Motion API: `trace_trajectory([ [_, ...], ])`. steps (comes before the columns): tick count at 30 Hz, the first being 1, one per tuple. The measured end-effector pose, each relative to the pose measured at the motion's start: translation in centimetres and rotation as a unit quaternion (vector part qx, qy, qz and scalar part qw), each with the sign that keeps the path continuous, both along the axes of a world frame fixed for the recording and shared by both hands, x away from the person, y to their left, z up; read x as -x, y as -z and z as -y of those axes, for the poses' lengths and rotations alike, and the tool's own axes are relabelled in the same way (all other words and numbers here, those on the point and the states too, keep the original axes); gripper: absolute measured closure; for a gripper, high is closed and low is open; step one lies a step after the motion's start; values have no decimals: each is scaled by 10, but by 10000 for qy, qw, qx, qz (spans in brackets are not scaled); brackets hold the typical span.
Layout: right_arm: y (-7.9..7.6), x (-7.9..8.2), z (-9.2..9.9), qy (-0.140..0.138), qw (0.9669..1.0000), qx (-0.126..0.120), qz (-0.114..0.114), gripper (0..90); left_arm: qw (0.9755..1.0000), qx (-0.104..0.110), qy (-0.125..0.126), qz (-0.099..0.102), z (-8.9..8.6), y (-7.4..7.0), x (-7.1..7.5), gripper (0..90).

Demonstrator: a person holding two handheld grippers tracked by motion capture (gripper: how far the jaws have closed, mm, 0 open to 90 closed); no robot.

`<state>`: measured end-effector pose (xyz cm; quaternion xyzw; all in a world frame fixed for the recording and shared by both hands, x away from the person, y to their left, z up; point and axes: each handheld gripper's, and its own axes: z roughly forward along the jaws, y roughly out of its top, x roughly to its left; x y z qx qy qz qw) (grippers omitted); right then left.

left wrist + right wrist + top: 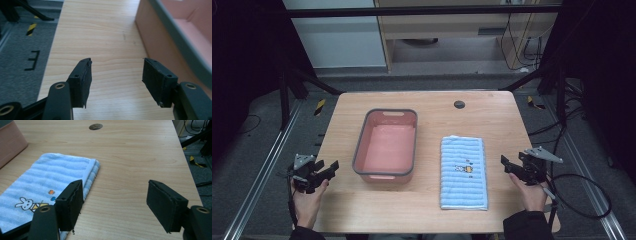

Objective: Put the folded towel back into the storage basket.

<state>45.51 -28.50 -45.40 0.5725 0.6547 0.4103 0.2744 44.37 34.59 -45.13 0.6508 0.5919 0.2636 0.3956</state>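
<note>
I judged I was at the approach — both the left gripper (324, 172) and right gripper (510, 166) held their jaws apart, empty, the folded towel (463, 171) lying flat right of the pink basin (385, 145) — so the next move called for gripping the towel's near edge.

Black tools (324, 172), grey plates, dark sleeves

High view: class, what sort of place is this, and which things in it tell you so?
Probably a lab or workshop set up for recording, not a home. A bare wooden table stands inside a dark metal frame, loose cables lie on the grey carpeted floor, and yellow-black hazard tape marks that floor.
</note>
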Motion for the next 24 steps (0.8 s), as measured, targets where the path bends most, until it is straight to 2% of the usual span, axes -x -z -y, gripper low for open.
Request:
trace_trajectory([
  [3, -4, 0, -5, -61, 9998, 162, 78, 285, 9999, -64, 79, 63, 4, -4, 3, 403],
  [8, -10, 1, -13, -197, 9994, 229, 172, 273, 9995, 130, 280, 94, 8, -15, 7, 377],
  [11, -12, 1, -15, -240, 9990, 303, 223, 273, 9993, 137, 308, 153, 9, -18, 9, 363],
  [13, -14, 2, -16, -285, 9986, 329, 308, 272, 9990, 120, 340, 271, 12, -24, 12, 343],
  [19, -18, 4, -16, -331, 9984, 305, 337, 272, 9977, 122, 501, 436, 21, -34, 17, 320],
  [24, -22, 5, -16, -360, 9983, 275, 367, 265, 9964, 68, 681, 494, 32, -40, 20, 311],
])
